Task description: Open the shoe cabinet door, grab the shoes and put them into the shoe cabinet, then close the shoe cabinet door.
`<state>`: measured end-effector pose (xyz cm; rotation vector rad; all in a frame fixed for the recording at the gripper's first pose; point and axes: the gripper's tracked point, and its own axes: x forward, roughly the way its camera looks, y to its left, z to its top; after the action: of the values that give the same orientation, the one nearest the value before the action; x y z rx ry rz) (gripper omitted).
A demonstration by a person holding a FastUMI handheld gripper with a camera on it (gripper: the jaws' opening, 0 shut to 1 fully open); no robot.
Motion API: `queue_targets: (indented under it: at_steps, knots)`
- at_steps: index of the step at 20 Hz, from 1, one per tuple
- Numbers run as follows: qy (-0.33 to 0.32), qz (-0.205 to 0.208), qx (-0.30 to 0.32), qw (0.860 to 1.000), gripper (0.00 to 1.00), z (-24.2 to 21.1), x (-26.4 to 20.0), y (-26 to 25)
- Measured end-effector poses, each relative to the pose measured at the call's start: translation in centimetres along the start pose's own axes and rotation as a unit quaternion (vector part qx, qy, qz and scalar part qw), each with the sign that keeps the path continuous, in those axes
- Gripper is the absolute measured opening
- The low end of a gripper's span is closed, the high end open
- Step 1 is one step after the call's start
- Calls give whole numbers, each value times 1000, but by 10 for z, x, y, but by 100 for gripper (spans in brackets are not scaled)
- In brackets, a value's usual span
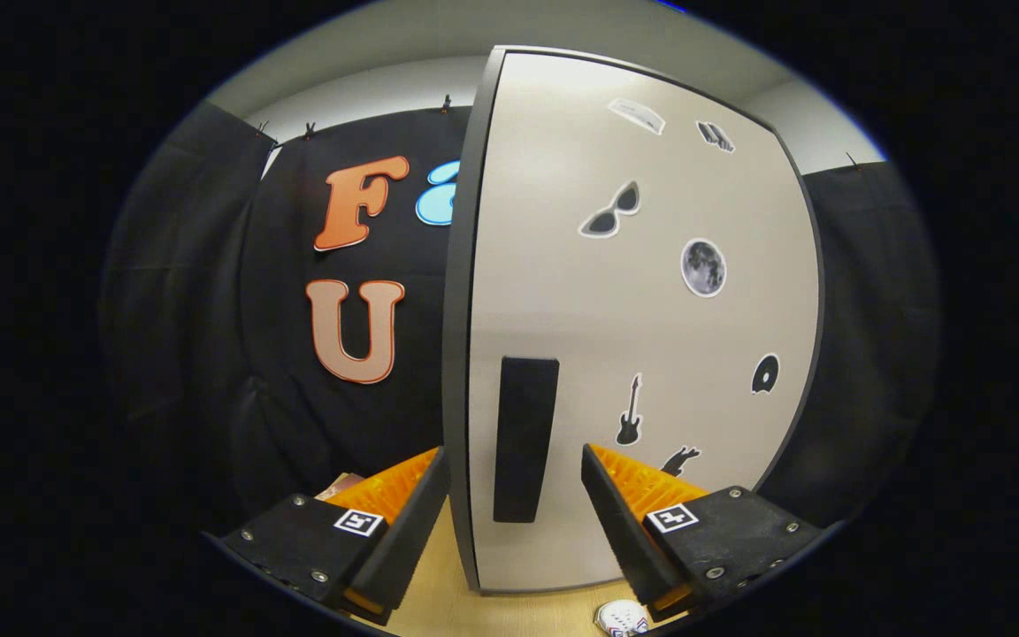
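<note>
One cabinet door [642, 336] stood straight ahead, pale with a dark frame, seen at a slant so its dark left edge [463, 354] faced the camera. One black upright handle [525, 438] sat low on the door near that edge, right between the two fingers and just beyond their tips. The gripper [515, 495] was spread wide, the fingers apart and clamped on nothing; whether either touched the door couldn't be told. Seven stickers counted on the door: sunglasses [613, 212], moon [703, 266], guitar [630, 411], disc [765, 374], two near the top too small to make out, and one low down partly hidden by the right finger [629, 522]. Cabinet interior hidden behind the door. One white shoe [623, 617] lay at the bottom, cut off, only a sliver visible, on the wooden floor [439, 602]. Something reddish [339, 486] peeked over the left finger [403, 531], unclear. Open room lay left of the door edge, up to the black cloth wall [209, 354].
</note>
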<state>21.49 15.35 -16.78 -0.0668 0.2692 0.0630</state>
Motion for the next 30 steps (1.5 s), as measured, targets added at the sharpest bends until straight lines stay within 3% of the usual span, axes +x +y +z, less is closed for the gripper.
queue_targets:
  at_steps: [3,5,7,8,10,14,19,30]
  knots:
    - [11,-10,13,1000,86,-10,17,-5]
    - [15,-3,26,1000,74,-15,21,-4]
    - [24,20,38,999,60,-19,20,5]
    - [18,22,35,999,44,-18,18,5]
    - [13,23,23,999,34,-19,14,4]
    - [8,45,21,999,27,-20,-16,-1]
    - [10,74,27,997,27,-30,-84,-33]
    - [12,66,52,996,24,-40,-142,-85]
